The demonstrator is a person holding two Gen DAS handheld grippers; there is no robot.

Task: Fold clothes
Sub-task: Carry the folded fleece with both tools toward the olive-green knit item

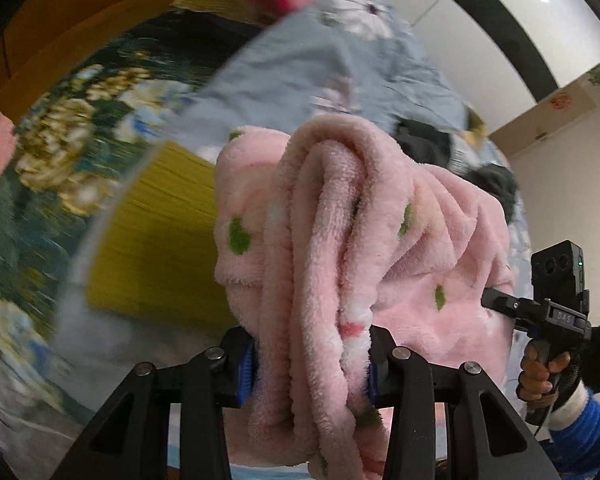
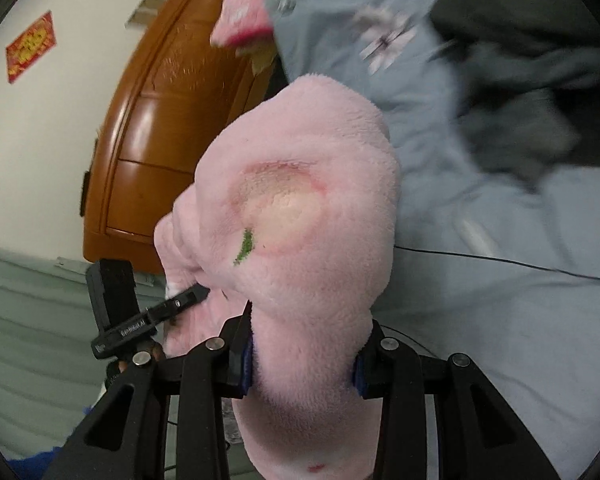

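Behind everything lay a bed [image 2: 480, 280] under a grey-blue flowered sheet, with a wooden headboard [image 2: 152, 128] against a white wall and dark clothes [image 2: 512, 80] heaped on the sheet; no box or basket showed in either view. Both grippers were clamped on one pink fleece garment [image 1: 340, 240], which hung raised between them above the bed. From the left wrist, the left gripper [image 1: 312, 368] pinched a thick bunch of long folds between its blue pads, and the right gripper [image 1: 496, 300] appeared at the far right, gripped by a bare hand [image 1: 540, 376] in a blue sleeve, its tips against the garment's edge. That view alone also showed a yellow cloth [image 1: 156, 240] and a dark floral bedspread [image 1: 60, 152]. From the right wrist, the right gripper squeezed a smooth, rounded bulge of the fleece, and a red paper [image 2: 30, 46] on the wall appeared only there. Plush and pale pink, the garment carried green spots, white patches and a peach print.
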